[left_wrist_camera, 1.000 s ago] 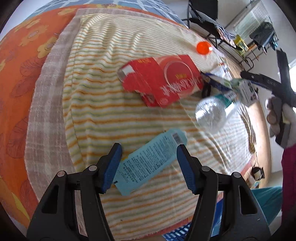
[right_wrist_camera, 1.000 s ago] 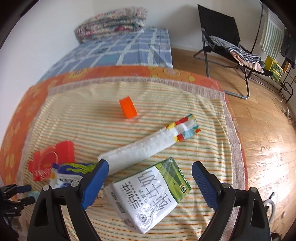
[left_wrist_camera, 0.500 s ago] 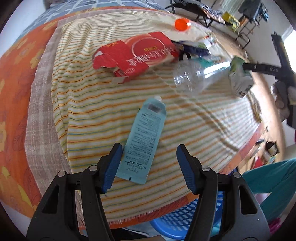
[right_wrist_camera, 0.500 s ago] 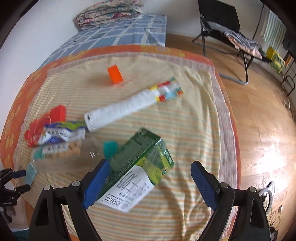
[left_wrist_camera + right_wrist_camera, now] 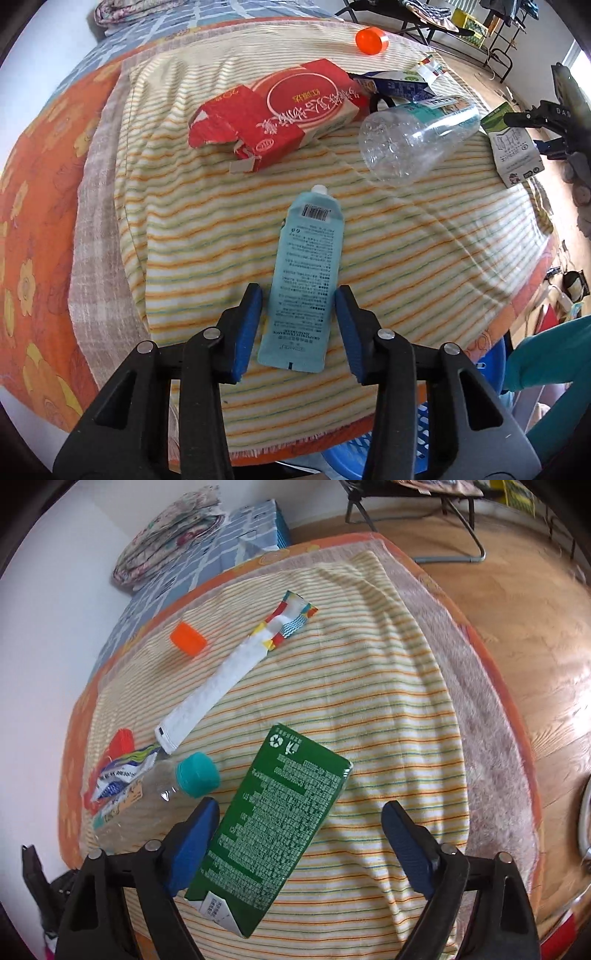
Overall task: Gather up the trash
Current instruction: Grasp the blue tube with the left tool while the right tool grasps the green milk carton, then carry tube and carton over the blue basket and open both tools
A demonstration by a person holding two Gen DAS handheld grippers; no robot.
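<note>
A light-blue flat pouch (image 5: 310,251) lies on the striped cloth (image 5: 207,236), its lower end between the blue pads of my left gripper (image 5: 299,328). The jaws are closing, with a thin gap still showing on each side of the pouch. A green milk carton (image 5: 284,805) lies on its side between the jaws of my right gripper (image 5: 301,834). That gripper's left pad (image 5: 192,842) is right at the carton's edge, the right pad stands well clear, and the jaws are narrowing slightly. The left wrist view shows the same carton (image 5: 513,147) and right gripper (image 5: 543,133) at the far right.
A torn red box (image 5: 280,110), a clear plastic bottle (image 5: 413,144) with a teal cap (image 5: 197,775), an orange cap (image 5: 371,40), a long white wrapper (image 5: 221,679) and a blue-white wrapper (image 5: 395,86) lie on the cloth. A blue basket (image 5: 369,443) stands below the front edge.
My left gripper rolled until the pouch lay lengthwise between its pads, then the jaws narrowed on it. My right gripper came down and rolled over the green carton.
</note>
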